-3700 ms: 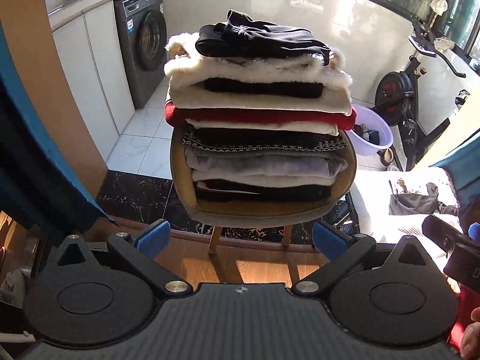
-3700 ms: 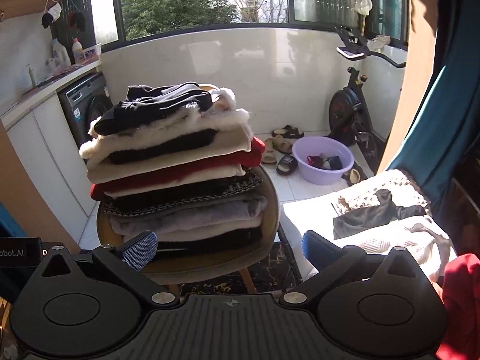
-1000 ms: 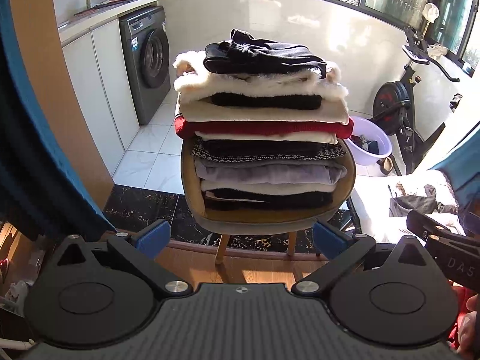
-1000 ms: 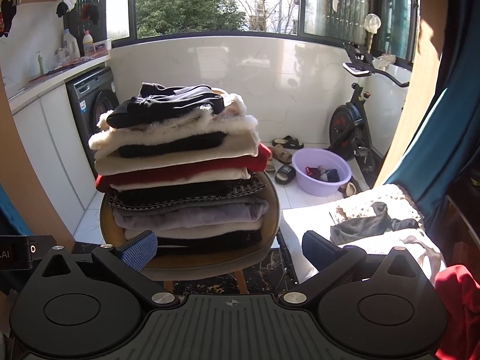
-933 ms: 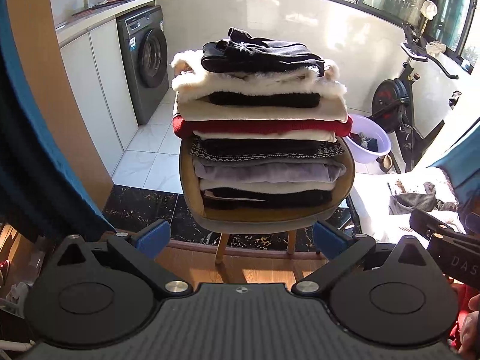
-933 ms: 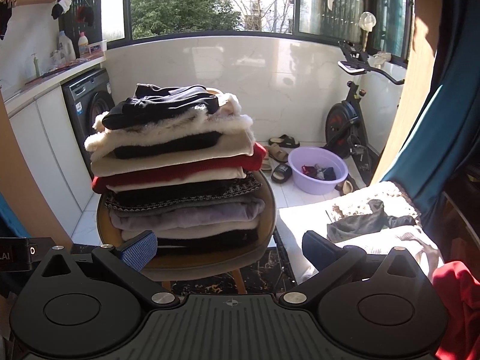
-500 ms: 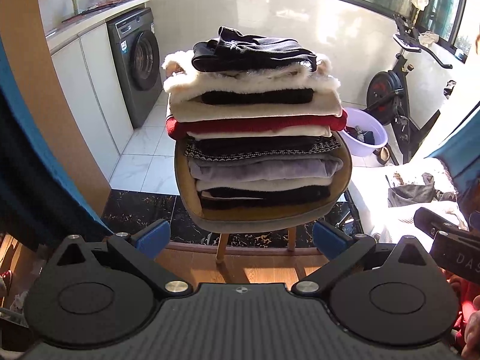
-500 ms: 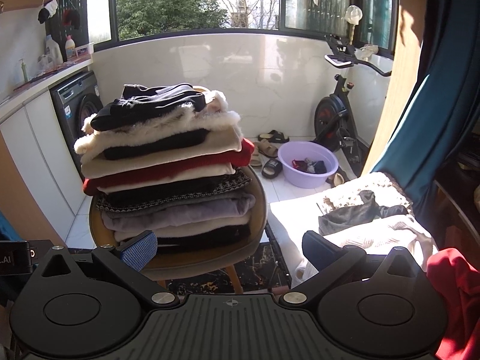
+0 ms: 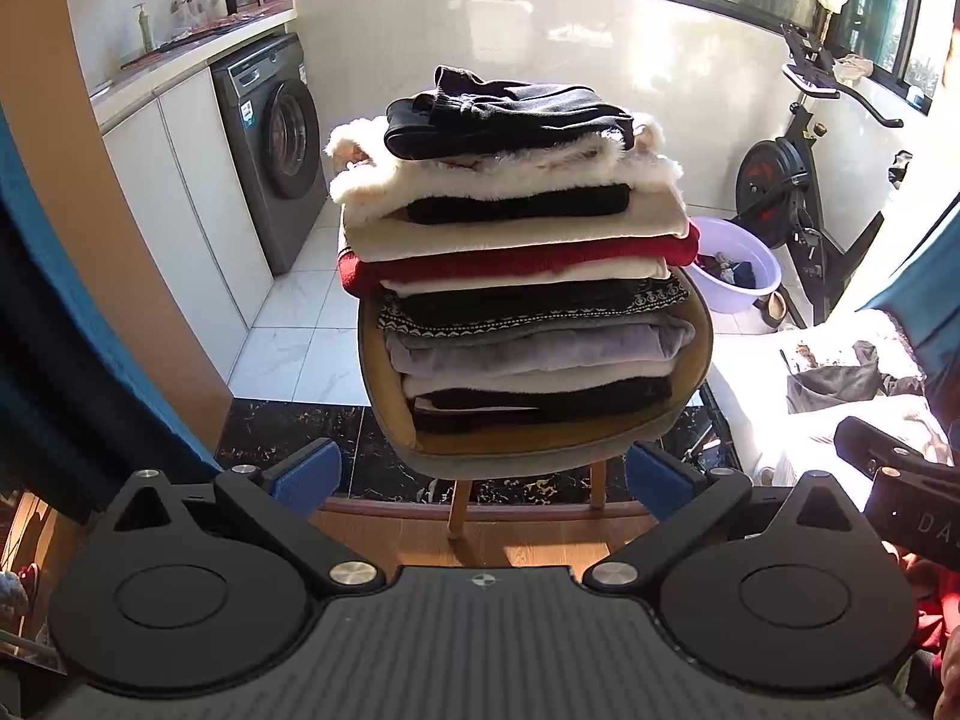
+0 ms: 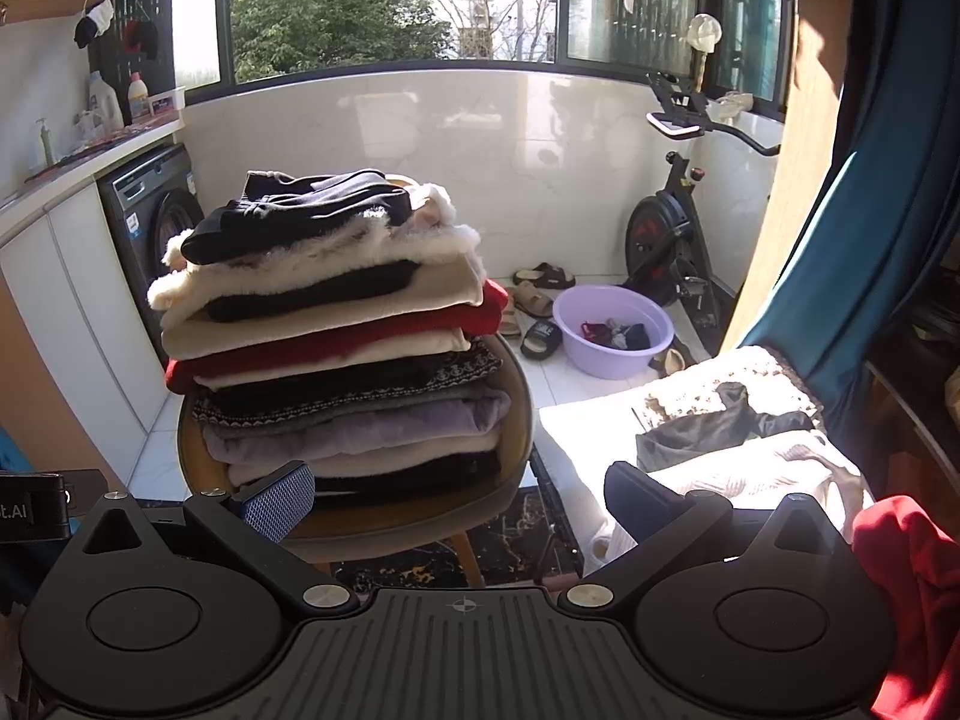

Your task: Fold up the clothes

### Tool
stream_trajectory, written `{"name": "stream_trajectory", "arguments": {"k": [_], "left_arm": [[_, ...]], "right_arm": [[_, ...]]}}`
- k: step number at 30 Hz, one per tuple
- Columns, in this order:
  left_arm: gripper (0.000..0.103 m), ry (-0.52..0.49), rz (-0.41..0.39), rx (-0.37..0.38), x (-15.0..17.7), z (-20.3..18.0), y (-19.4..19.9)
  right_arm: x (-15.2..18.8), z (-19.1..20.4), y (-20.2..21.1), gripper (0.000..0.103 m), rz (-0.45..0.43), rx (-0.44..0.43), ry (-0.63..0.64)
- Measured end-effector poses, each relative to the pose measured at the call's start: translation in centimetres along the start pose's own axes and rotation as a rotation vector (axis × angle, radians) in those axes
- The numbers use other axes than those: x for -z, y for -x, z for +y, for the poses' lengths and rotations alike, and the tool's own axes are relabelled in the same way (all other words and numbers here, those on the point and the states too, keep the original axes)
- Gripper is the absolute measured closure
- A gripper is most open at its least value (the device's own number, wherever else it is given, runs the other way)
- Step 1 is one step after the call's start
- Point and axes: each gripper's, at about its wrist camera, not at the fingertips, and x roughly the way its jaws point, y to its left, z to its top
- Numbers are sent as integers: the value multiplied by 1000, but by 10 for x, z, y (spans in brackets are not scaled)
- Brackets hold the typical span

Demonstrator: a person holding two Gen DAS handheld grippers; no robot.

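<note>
A tall stack of folded clothes (image 9: 522, 276) (image 10: 336, 348) rests on a round wooden chair (image 9: 540, 450) (image 10: 516, 420), with a black garment on top and cream, red, patterned and grey layers below. My left gripper (image 9: 480, 474) stands open in front of the chair, holding nothing. My right gripper (image 10: 456, 495) is also open and empty, a little to the right of the stack. Unfolded garments, one dark (image 10: 708, 420) and one white (image 10: 756, 474), lie on a sunlit white surface to the right. A red cloth (image 10: 906, 588) hangs at the lower right edge.
A washing machine (image 9: 270, 144) stands under a counter on the left. An exercise bike (image 10: 672, 240), a purple basin (image 10: 612, 330) and slippers (image 10: 540, 300) are on the tiled floor behind. Blue curtains (image 10: 870, 252) hang at both sides. The other gripper's body (image 9: 900, 480) shows at right.
Both cameras have shifted slightly; the stack now sits a little further left in the right wrist view. Both grippers stay open and empty. The clothes have not moved.
</note>
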Motion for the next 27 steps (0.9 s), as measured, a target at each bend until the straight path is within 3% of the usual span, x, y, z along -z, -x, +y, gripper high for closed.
{"name": "stream_trajectory", "arguments": {"k": [27], "left_arm": [[0,-19,-19,12,-4,1,-1]], "right_arm": [[-4,2,-1,1,-5,2,6]]}}
